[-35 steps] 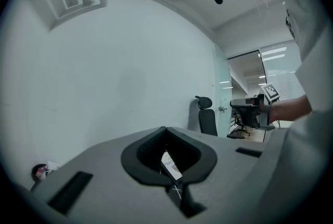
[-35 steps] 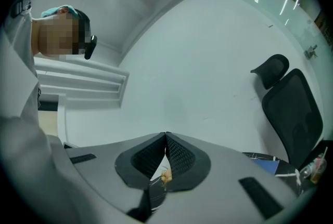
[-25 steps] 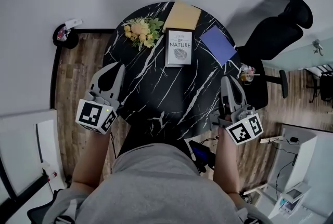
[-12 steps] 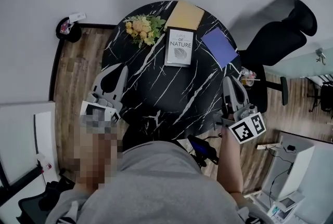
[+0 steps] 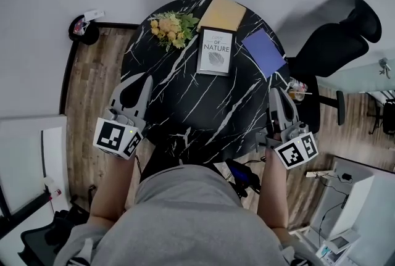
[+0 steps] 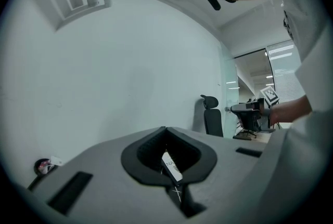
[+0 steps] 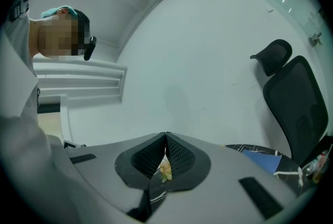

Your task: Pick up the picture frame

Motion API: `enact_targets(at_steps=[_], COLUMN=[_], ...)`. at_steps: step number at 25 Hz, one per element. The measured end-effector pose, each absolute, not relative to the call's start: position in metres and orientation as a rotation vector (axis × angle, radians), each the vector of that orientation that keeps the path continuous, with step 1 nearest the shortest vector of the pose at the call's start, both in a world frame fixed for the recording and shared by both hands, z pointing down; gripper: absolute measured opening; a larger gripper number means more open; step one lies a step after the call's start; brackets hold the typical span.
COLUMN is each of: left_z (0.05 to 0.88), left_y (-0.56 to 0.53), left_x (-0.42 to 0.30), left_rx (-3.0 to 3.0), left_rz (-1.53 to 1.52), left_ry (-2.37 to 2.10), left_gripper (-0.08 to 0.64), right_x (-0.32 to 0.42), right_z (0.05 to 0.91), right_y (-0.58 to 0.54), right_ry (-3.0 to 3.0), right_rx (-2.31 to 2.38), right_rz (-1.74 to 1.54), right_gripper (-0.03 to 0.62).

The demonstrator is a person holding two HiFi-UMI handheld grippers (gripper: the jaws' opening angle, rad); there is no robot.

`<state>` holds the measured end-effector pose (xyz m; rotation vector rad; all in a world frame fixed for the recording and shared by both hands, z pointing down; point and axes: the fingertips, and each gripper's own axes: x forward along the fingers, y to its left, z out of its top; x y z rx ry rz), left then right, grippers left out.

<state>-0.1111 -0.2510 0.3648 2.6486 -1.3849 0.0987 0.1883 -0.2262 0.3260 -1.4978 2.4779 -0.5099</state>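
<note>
The picture frame [image 5: 216, 52], black-edged with a white print, lies flat on the far half of the round black marble table [image 5: 185, 104]. My left gripper [image 5: 143, 78] hovers at the table's left edge, shut and empty. My right gripper [image 5: 273, 92] is at the table's right edge, also shut and empty. Both point towards the far side and are well short of the frame. In the left gripper view a sliver of the frame [image 6: 171, 167] shows through the hole behind the closed tips of the left gripper [image 6: 165, 128]. The right gripper [image 7: 166, 134] shows its tips meeting.
A bunch of yellow flowers [image 5: 171, 28] lies left of the frame, and it also shows as flowers [image 7: 165, 170] in the right gripper view. A tan book [image 5: 222, 12] lies behind the frame, a blue notebook [image 5: 264, 52] to its right. A black office chair [image 5: 333, 42] stands at the right.
Both grippers have drifted only slightly beside the table and stay shut. The frame and the other things on the table have not moved.
</note>
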Motion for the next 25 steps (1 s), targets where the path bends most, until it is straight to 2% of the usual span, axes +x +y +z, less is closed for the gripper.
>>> enact_targets(at_steps=[25], left_z=[0.416], left_y=[-0.264], left_x=[-0.081], left_rx=[2.599], left_rz=[0.185], left_ry=[-1.326], left_gripper=[0.007], right_x=[0.202], right_z=[0.382], right_y=[-0.240], right_ry=[2.529], right_rx=[-1.492], right_rz=[-0.664], right_gripper=[0.025])
